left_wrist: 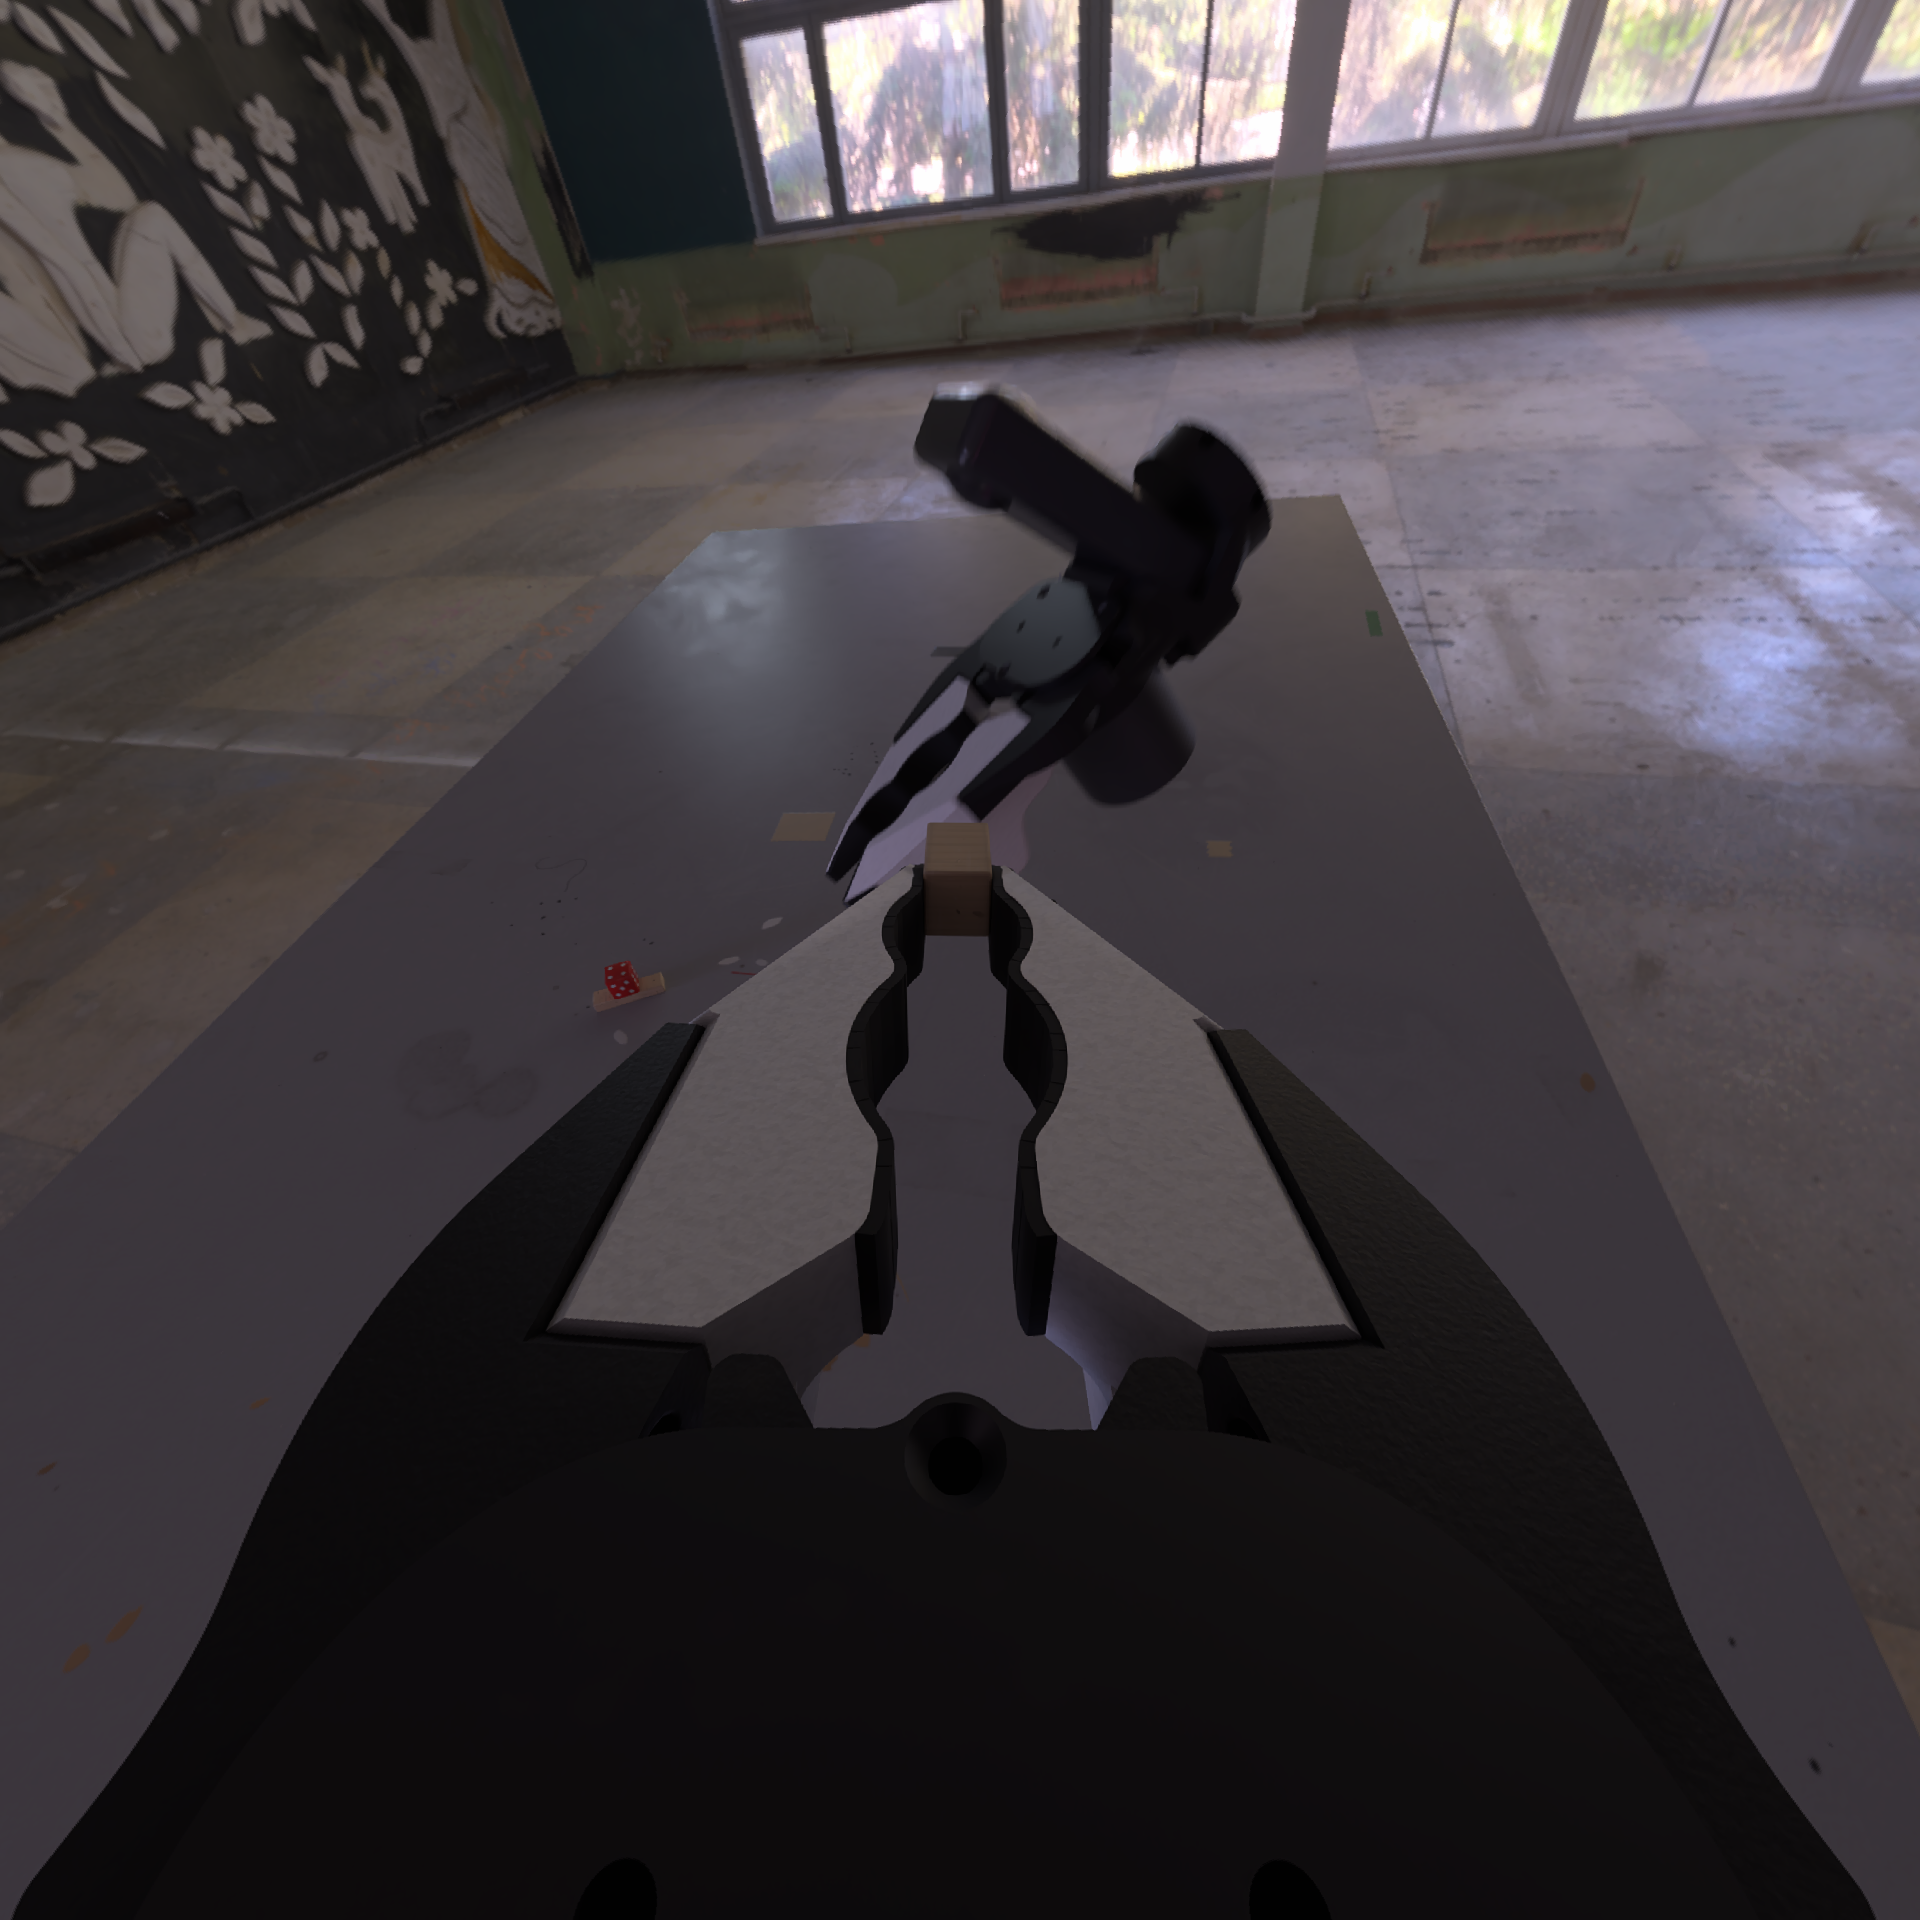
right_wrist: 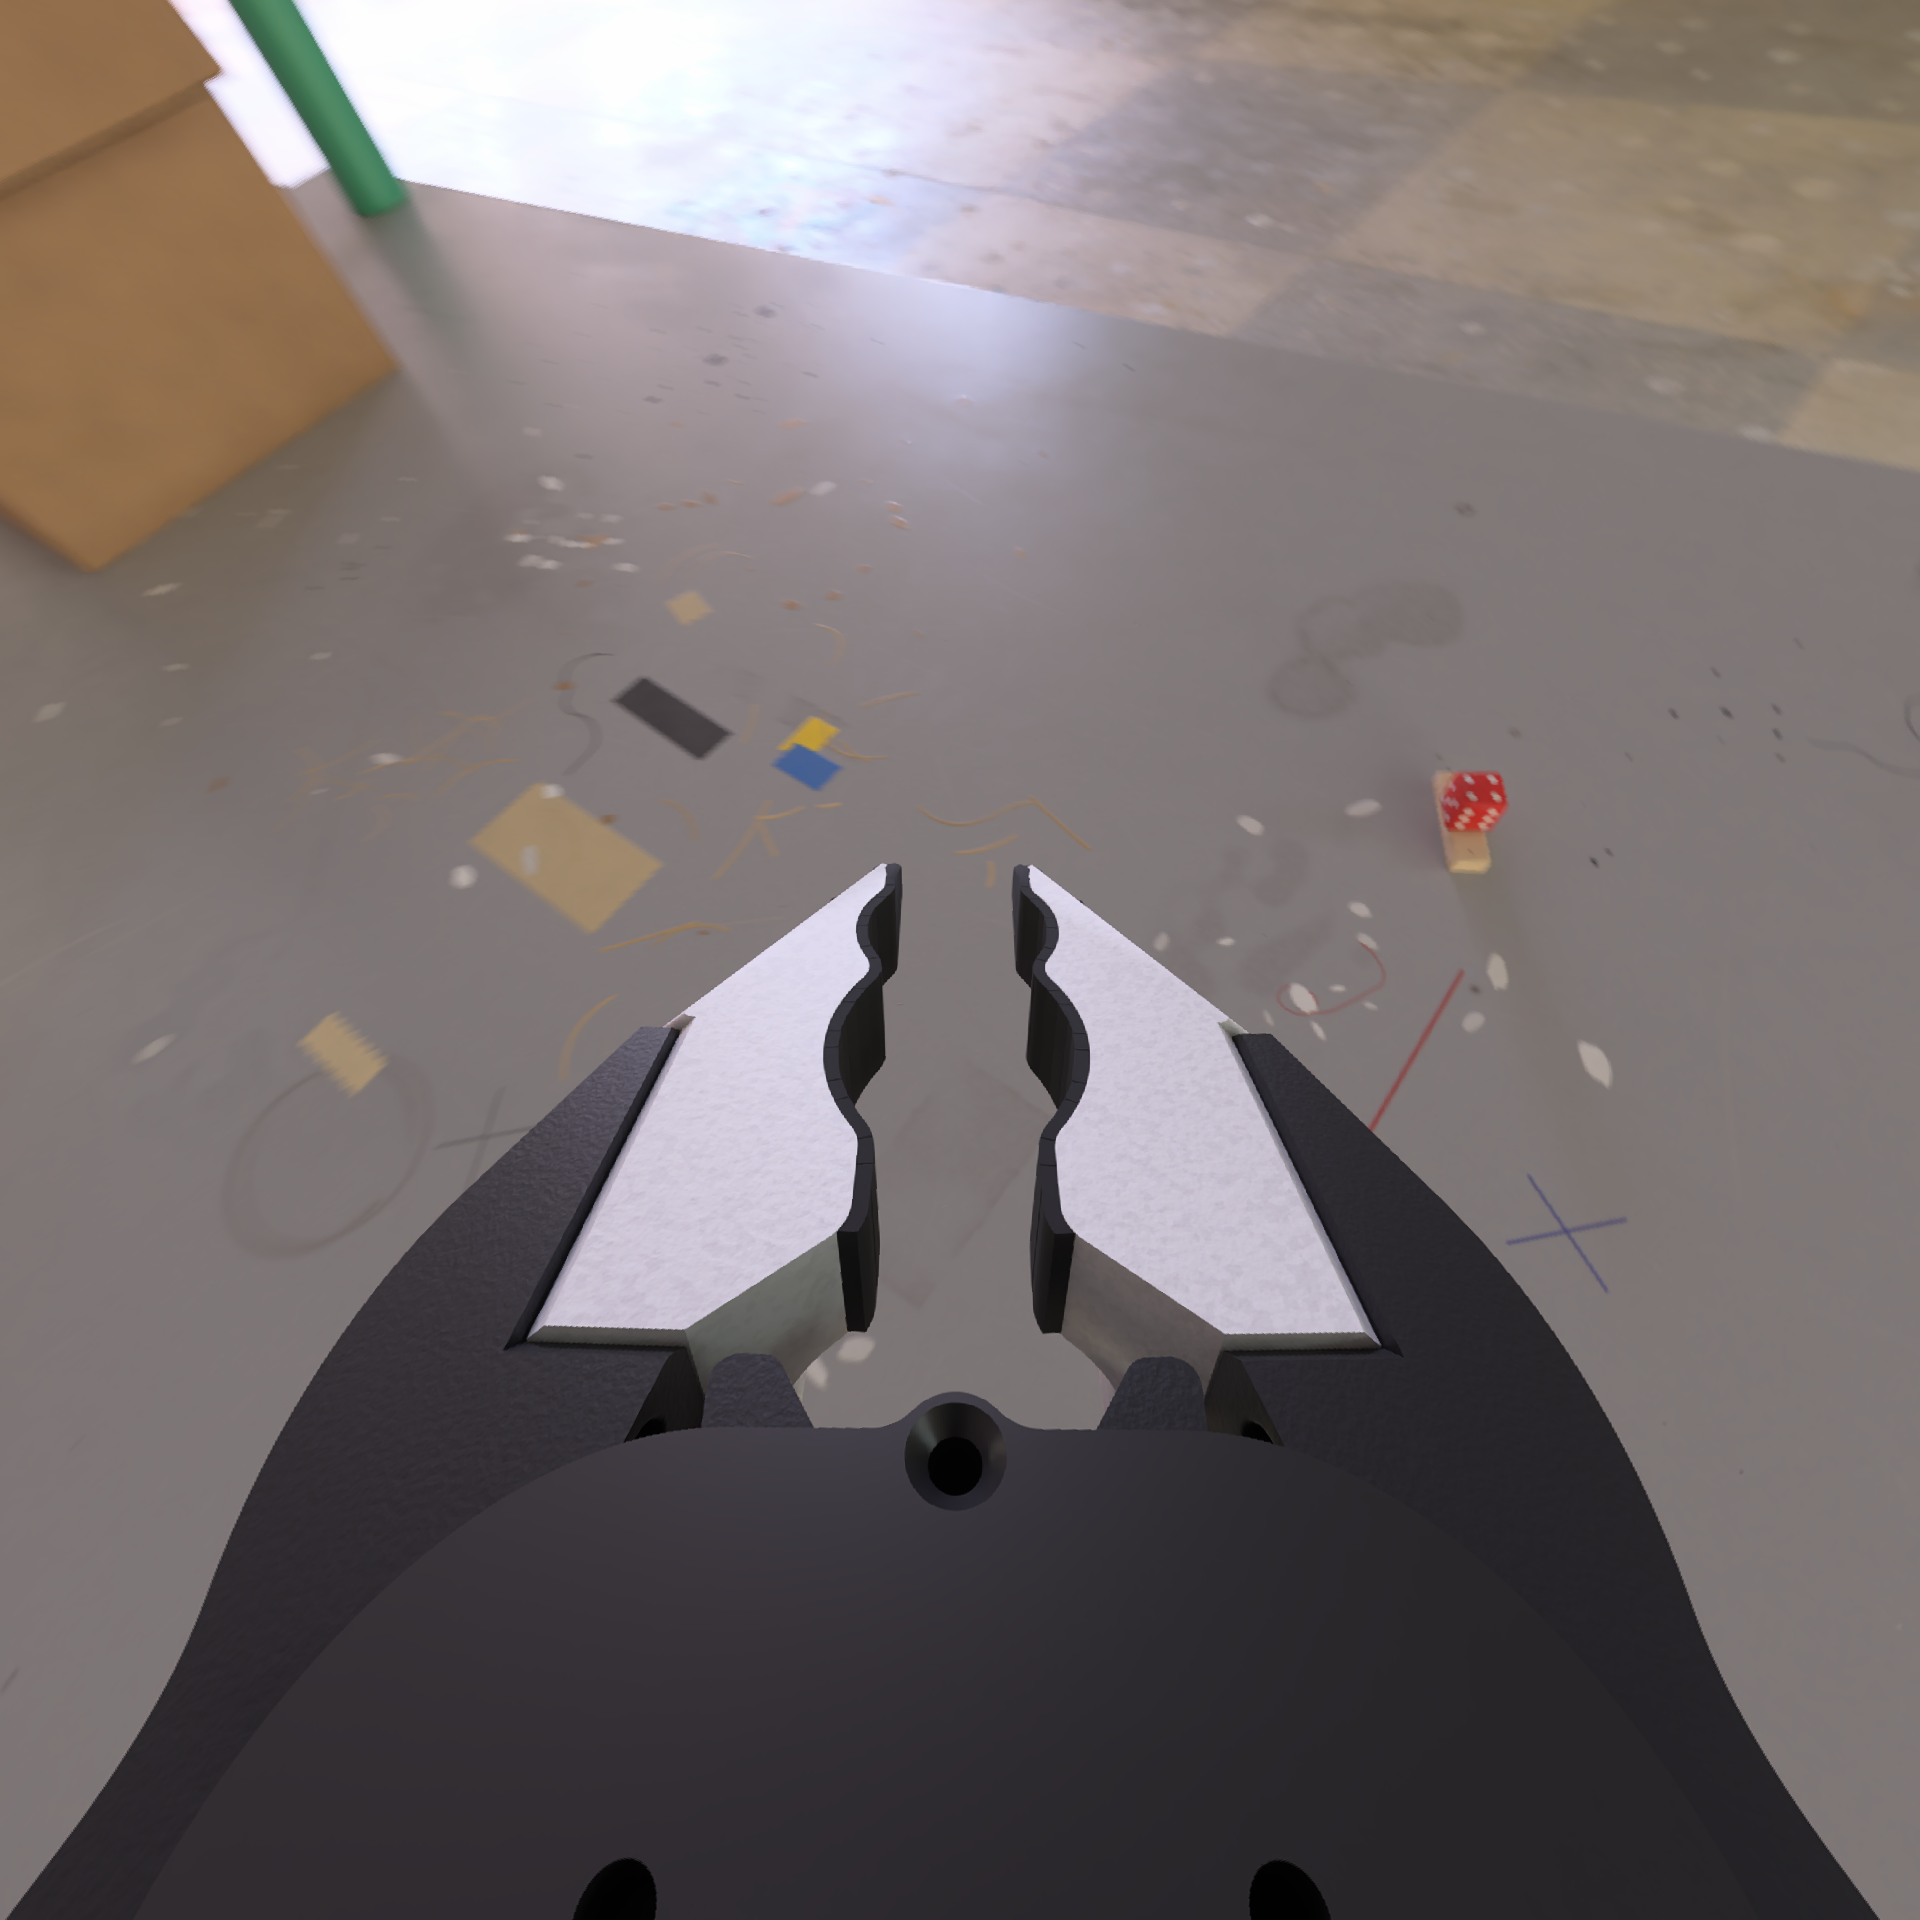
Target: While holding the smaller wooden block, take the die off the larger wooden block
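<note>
My left gripper (left_wrist: 956, 883) is shut on the smaller wooden block (left_wrist: 956, 878), a pale cube held at its fingertips above the grey table (left_wrist: 520, 1039). The red die (left_wrist: 620, 978) sits on the larger wooden block (left_wrist: 636, 994), a flat pale slab lying on the table to the left. In the right wrist view the die (right_wrist: 1473, 801) rests on the same slab (right_wrist: 1468, 850) at the right. My right gripper (right_wrist: 956, 878) is open and empty, well left of the die. It also shows in the left wrist view (left_wrist: 883, 862), hovering just behind the held cube.
A cardboard box (right_wrist: 156, 312) and a green tube (right_wrist: 322, 104) stand at the table's far left. Flat scraps, tape patches (right_wrist: 670, 717) and pen marks cover the tabletop. The table edge (right_wrist: 1143, 312) runs beyond them, with floor past it.
</note>
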Robot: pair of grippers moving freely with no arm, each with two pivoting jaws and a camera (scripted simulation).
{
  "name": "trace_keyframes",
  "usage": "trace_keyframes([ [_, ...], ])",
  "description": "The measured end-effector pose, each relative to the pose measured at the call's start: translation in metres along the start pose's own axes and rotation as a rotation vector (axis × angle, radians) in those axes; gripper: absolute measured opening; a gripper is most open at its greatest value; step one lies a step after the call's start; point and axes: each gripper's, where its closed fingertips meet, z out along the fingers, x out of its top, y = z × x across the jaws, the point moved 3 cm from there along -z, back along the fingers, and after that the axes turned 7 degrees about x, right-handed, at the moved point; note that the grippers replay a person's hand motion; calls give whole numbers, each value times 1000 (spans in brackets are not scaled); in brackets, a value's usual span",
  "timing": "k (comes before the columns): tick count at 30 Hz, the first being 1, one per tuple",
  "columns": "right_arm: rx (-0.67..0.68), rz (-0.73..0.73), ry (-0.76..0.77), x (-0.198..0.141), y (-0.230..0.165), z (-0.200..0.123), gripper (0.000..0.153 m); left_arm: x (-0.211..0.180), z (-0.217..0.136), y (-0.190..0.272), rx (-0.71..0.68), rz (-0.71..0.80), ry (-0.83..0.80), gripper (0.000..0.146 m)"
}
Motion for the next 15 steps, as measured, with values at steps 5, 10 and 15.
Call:
trace_keyframes([
  [5, -164, 22, 79, -4, 29, 15, 13, 5, -15, -9, 30, -22, 37, 11],
  [10, -227, 83, 208, -2, 46, 6, 6, 8, -25, -10, 27, -29, 63, 11],
  [15, -189, 126, 240, -1, 48, 3, 5, 9, -31, -11, 15, -38, 77, 11],
])
